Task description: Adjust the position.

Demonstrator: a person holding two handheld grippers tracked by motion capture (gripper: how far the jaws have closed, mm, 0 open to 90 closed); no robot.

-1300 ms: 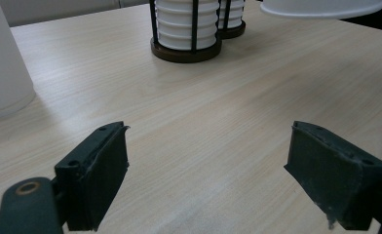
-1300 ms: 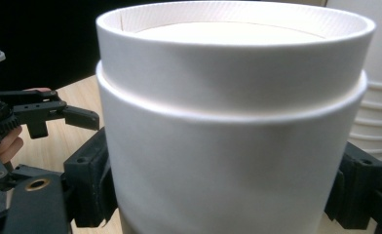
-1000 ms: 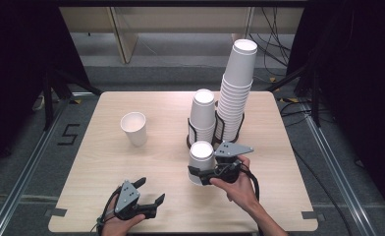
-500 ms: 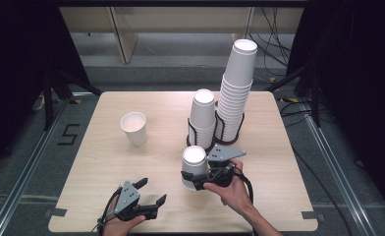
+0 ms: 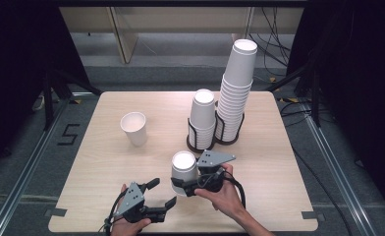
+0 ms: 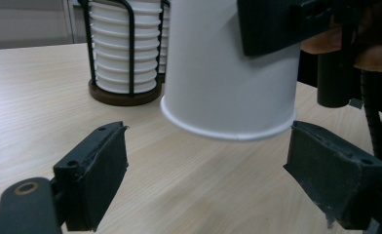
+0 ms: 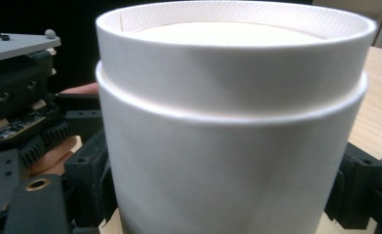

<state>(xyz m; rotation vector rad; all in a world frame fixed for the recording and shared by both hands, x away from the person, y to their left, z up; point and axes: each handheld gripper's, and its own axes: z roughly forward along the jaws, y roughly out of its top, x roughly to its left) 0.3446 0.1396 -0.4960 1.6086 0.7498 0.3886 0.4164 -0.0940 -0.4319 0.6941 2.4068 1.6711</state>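
Right gripper view: the fingers (image 7: 89, 185) of the right gripper (image 5: 183, 186) are clamped on an upside-down white paper cup (image 7: 228, 122), held just off the tabletop (image 5: 97, 157) near its front edge. The left gripper (image 5: 162, 192) sits just beside it, fingers (image 6: 96, 170) spread and grasping nothing. The cup stacks (image 5: 203, 123) stand behind in their racks.

A pale wooden table (image 5: 107, 196) is standing on grey floor (image 5: 31, 162) marked with a "5" (image 5: 68, 133). Black drapes (image 5: 18, 59) are hanging either side; what may be light shelving (image 5: 126, 29) is sitting behind, cables (image 5: 274, 44) trailing nearby.
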